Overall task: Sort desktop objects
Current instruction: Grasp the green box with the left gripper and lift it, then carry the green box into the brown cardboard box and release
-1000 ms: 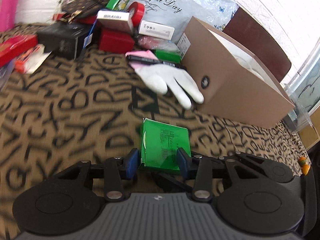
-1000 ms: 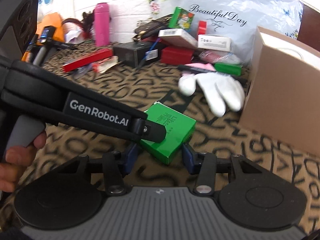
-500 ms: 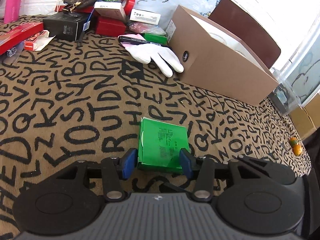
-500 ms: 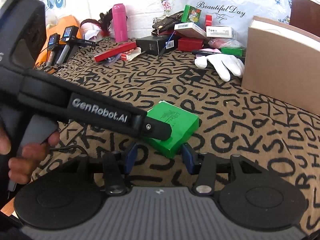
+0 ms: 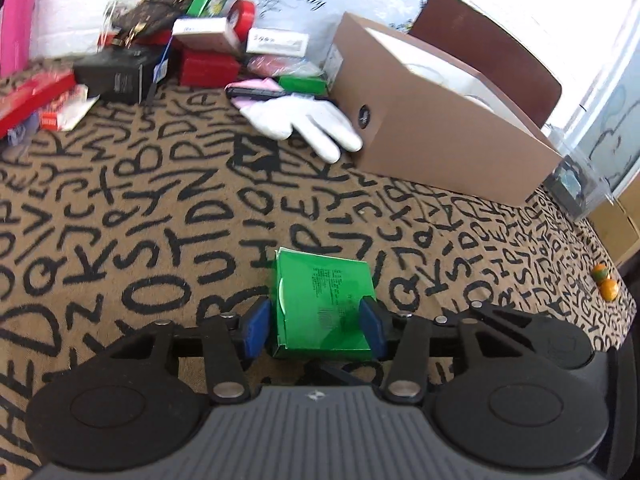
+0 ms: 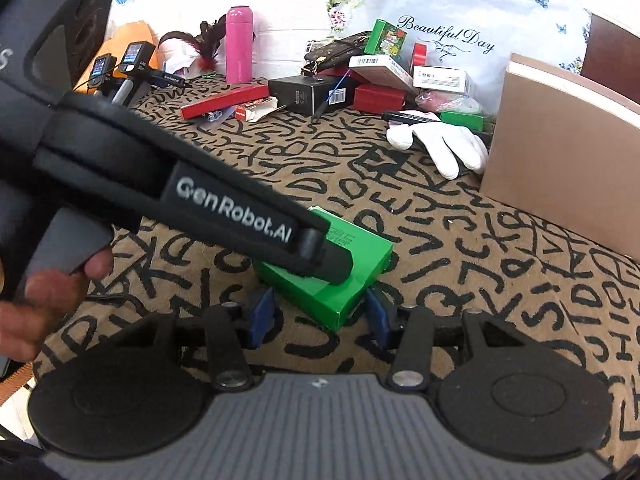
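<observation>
Green and flat, a small carton (image 5: 324,304) lies on the letter-print tablecloth (image 5: 160,208), caught between the blue pads of the left gripper (image 5: 316,328), which appear to press its two side edges; its long axis runs toward twelve o'clock, away from the jaws. From the other side, the right gripper (image 6: 318,314) stands half-spread and empty, the carton's near corner just at its twelve o'clock. A brown cardboard box (image 5: 436,136) waits at one o'clock, beside a white glove (image 5: 312,124).
</observation>
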`<state>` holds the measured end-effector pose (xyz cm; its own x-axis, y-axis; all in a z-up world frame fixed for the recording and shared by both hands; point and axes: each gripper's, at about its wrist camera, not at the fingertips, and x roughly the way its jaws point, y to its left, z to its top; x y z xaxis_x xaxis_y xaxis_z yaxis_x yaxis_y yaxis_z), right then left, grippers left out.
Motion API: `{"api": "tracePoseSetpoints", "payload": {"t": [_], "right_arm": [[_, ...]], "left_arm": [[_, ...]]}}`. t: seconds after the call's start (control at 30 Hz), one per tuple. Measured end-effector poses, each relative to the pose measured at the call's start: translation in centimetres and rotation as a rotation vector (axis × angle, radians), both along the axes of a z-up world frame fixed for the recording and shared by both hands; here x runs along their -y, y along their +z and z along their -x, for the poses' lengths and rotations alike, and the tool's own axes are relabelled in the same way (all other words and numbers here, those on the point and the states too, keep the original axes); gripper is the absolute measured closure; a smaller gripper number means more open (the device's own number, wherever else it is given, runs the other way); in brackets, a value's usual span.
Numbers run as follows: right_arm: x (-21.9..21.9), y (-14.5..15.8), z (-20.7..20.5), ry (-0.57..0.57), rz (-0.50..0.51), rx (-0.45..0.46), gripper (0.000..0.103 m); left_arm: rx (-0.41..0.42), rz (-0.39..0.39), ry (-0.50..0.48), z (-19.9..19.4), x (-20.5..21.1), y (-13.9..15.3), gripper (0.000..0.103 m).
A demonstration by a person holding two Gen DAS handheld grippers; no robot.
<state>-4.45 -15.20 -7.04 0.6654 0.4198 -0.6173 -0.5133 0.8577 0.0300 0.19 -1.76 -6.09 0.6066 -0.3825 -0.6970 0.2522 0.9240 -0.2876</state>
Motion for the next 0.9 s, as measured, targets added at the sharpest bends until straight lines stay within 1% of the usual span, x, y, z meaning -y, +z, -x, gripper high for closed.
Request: {"api": "tracePoseSetpoints", "payload": {"t": [0.03,0.13,0.2,0.33,0.5,0.6,0.7,0.8,0.9], "right_arm": [[0.3,0.1,0.0,-0.007,-0.015,-0.005,0.056],[1.4,0.9,-0.1,-0.034,-0.062,-0.005,0.056],[2.2,2.1,-0.1,-0.049,-0.077,0.03,0.056],[3.8,5.0,-0.4,-0.084,-0.087,0.133,0.056],[6.6,8.3,-2.0,-0.14,-0.121,0.239,0.056],[8.5,9.7,-3.5,-0.185,-0.138,0.282,0.056],[10.4,10.4,-5.1,-0.23,-0.15,0.314,0.056],[12.3,10.5,-7.6,-0.268,-0.175,0.302,0.056],[13.8,9.8,-10.0,-0.302,-0.172,0.278,0.056]], "left_arm": [[0.01,-0.001,0.0,0.1,0.1,0.4,0.06],[0.051,0.021,-0.007,-0.1,0.6,2.0,0.061],[0.1,0.026,-0.022,-0.2,1.4,3.5,0.061],[0.217,0.029,-0.065,-0.9,3.4,6.7,0.061],[0.308,0.047,-0.117,-3.3,6.4,9.9,0.061],[0.331,0.07,-0.147,-5.5,8.4,11.1,0.061],[0.332,0.093,-0.165,-8.0,10.3,11.6,0.061],[0.323,0.095,-0.183,-10.3,12.1,11.2,0.061],[0.305,0.106,-0.186,-12.4,13.5,10.4,0.061]]}}
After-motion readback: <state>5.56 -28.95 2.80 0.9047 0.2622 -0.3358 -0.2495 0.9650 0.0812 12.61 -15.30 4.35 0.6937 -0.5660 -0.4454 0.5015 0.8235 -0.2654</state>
